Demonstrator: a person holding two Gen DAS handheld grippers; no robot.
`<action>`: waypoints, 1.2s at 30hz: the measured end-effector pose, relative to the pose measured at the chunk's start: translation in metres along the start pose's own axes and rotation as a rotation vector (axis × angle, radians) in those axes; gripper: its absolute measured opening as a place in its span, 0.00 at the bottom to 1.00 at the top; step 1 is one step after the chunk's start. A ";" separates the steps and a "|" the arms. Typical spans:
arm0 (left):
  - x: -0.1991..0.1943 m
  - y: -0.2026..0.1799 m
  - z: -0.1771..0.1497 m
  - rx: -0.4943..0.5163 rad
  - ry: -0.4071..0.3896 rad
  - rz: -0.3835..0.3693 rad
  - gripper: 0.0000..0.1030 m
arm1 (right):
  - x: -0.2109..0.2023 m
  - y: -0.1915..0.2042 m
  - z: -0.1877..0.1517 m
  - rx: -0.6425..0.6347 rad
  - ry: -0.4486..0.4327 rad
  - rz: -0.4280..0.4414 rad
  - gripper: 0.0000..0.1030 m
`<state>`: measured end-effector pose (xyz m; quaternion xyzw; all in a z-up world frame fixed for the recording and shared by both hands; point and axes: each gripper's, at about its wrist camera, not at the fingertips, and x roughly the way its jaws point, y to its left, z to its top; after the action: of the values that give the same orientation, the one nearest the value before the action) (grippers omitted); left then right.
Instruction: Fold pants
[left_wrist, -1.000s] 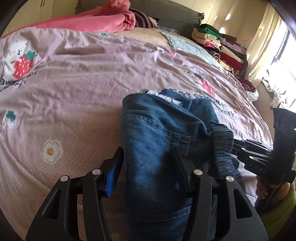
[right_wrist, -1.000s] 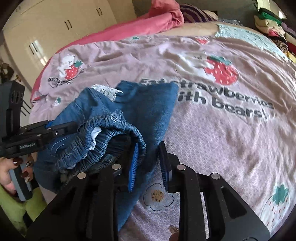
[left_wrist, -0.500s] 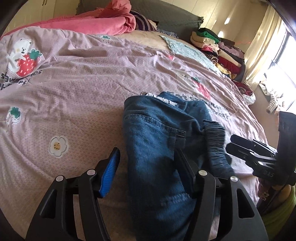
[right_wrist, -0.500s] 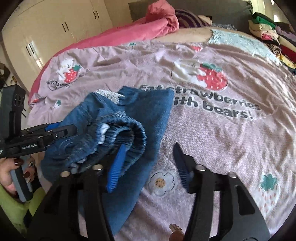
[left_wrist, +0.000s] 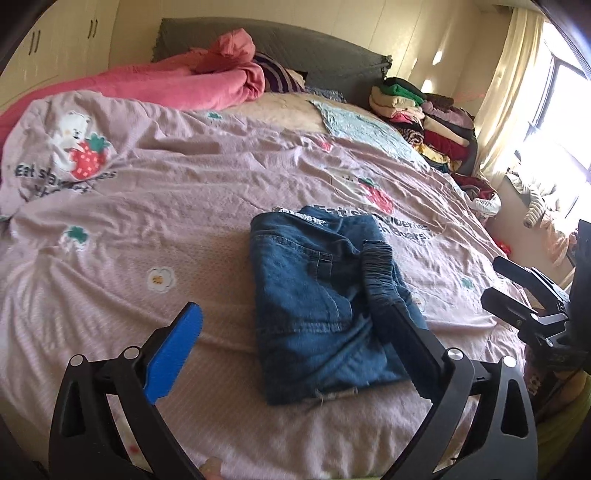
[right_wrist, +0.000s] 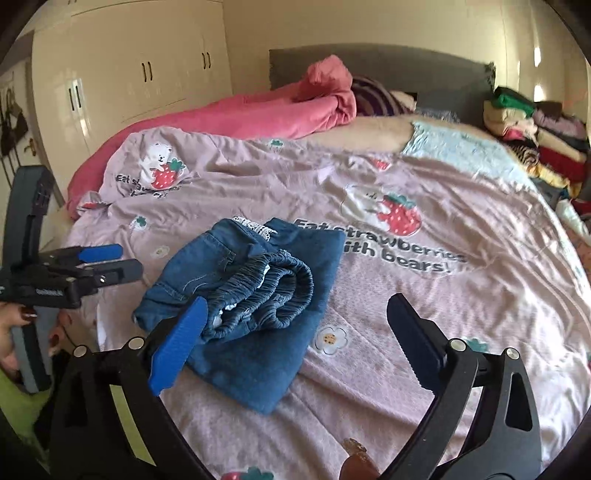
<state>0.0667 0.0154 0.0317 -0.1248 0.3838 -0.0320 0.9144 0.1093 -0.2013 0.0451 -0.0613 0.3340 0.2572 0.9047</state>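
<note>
The blue denim pants (left_wrist: 325, 302) lie folded in a small bundle on the lilac strawberry-print bed cover (left_wrist: 147, 206), elastic waistband on top at the right. My left gripper (left_wrist: 288, 310) hovers above their near edge, jaws opening wide, pads off the cloth. In the right wrist view the pants (right_wrist: 251, 295) show their gathered waistband toward me. My right gripper (right_wrist: 297, 301) is above them, jaws opening, touching nothing. Each gripper appears in the other's view: the right gripper (left_wrist: 493, 278) at the right edge, the left gripper (right_wrist: 129, 259) at the left edge.
A pink blanket (left_wrist: 207, 85) is bunched at the head of the bed. A stack of folded clothes (left_wrist: 417, 114) stands at the far right corner. A cream wardrobe (right_wrist: 129, 74) lines the left wall. A hand with dark red nails (right_wrist: 22, 317) holds the left gripper's handle.
Both grippers have opened from holding the denim and drawn back and upward. The pants have dropped from the fingers and now rest folded on the bed cover.
</note>
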 end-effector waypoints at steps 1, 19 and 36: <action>-0.005 0.000 -0.002 0.001 -0.006 0.007 0.96 | -0.004 0.002 -0.001 0.001 -0.003 0.001 0.90; -0.051 -0.004 -0.045 0.008 -0.008 0.046 0.96 | -0.055 0.023 -0.031 -0.013 -0.008 -0.014 0.91; -0.039 -0.012 -0.083 0.027 0.073 0.058 0.96 | -0.035 0.014 -0.073 0.080 0.094 -0.036 0.91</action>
<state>-0.0192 -0.0073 0.0055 -0.1001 0.4201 -0.0151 0.9018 0.0380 -0.2251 0.0118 -0.0428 0.3849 0.2242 0.8943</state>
